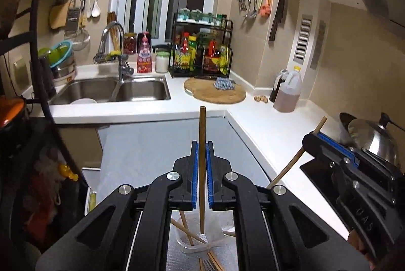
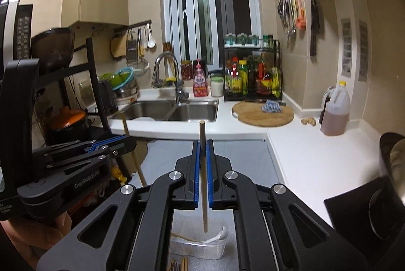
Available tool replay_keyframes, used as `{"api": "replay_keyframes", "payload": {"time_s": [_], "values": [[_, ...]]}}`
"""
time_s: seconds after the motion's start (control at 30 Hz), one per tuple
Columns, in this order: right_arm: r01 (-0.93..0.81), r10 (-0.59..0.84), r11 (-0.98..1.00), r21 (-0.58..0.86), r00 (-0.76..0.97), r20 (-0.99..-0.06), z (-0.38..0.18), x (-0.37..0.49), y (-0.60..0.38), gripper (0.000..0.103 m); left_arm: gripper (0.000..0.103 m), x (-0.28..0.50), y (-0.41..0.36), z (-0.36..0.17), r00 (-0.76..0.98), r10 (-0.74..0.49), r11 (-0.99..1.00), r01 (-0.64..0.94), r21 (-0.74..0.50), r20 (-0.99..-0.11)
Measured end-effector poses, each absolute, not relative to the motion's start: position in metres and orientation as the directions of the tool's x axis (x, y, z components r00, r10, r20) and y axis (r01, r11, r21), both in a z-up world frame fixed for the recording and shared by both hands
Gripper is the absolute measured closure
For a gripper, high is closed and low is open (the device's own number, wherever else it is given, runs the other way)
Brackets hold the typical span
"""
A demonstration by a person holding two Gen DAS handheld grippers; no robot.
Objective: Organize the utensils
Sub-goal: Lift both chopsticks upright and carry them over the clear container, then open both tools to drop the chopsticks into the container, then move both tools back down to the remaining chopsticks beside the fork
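Left gripper [image 1: 202,147] jaws clamped on an upright chopstick [image 1: 202,134], above a clear plastic tub [image 1: 192,244]. Right gripper [image 2: 202,145] jaws clamped on another chopstick [image 2: 203,195], over the counter [image 2: 298,157].

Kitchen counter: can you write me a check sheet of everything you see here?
Surface: grey mat beside white counter.
Job's things: clear container holding chopsticks and a white spoon; more utensils lie in front of it.
Clutter: cutting board, oil jug, sauce rack.
Grippers: left hand-held gripper shut on dark chopstick; right hand-held gripper shut on pale chopstick.
Cables: nothing seen.
Surroundings: double sink, window, hanging tools.
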State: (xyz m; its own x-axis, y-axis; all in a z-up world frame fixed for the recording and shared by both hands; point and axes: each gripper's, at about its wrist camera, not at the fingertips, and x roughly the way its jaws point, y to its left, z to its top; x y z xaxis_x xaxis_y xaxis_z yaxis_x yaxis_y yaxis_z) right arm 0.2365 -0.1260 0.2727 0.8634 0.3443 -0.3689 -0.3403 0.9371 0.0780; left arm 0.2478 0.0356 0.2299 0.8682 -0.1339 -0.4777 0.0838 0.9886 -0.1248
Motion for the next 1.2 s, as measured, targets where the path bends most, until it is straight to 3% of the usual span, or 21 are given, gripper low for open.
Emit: {"api": "replay_keyframes", "payload": {"time_s": [0.2,0.33,0.6,0.83,1.03,1.1,1.2], "values": [[-0.346,0.336,0.937,0.058,0.837,-0.432,0.245,0.241,-0.123,0.094,0.096,0.26,0.025,0.2,0.81,-0.144,0.99,0.117,-0.085,-0.568],[-0.341,0.322,0.939,0.031,0.846,-0.426,0.246,0.225,-0.126,0.07,0.089,0.248,0.031,0.209,0.818,-0.144,0.989,0.113,-0.091,-0.557],[-0.321,0.314,0.946,0.034,0.891,-0.327,0.263,0.164,-0.157,0.069,0.082,0.182,0.043,0.245,0.871,-0.159,0.986,0.119,-0.115,-0.464],[-0.336,0.324,0.942,-0.002,0.911,-0.254,0.249,0.1,-0.175,0.069,0.075,0.119,0.046,0.221,0.894,-0.122,0.99,0.079,-0.117,-0.431],[-0.3,0.296,0.953,0.031,0.909,-0.293,0.205,0.066,-0.189,0.07,0.074,0.08,0.044,0.175,0.889,-0.093,0.991,0.039,-0.128,-0.448],[-0.305,0.304,0.951,0.049,0.899,-0.315,0.191,0.059,-0.194,0.07,0.068,0.07,0.041,0.158,0.889,-0.08,0.99,0.019,-0.138,-0.451],[-0.33,0.33,0.942,0.06,0.878,-0.346,0.168,0.049,-0.196,0.072,0.068,0.053,0.032,0.134,0.894,-0.051,0.993,-0.002,-0.117,-0.444]]}}
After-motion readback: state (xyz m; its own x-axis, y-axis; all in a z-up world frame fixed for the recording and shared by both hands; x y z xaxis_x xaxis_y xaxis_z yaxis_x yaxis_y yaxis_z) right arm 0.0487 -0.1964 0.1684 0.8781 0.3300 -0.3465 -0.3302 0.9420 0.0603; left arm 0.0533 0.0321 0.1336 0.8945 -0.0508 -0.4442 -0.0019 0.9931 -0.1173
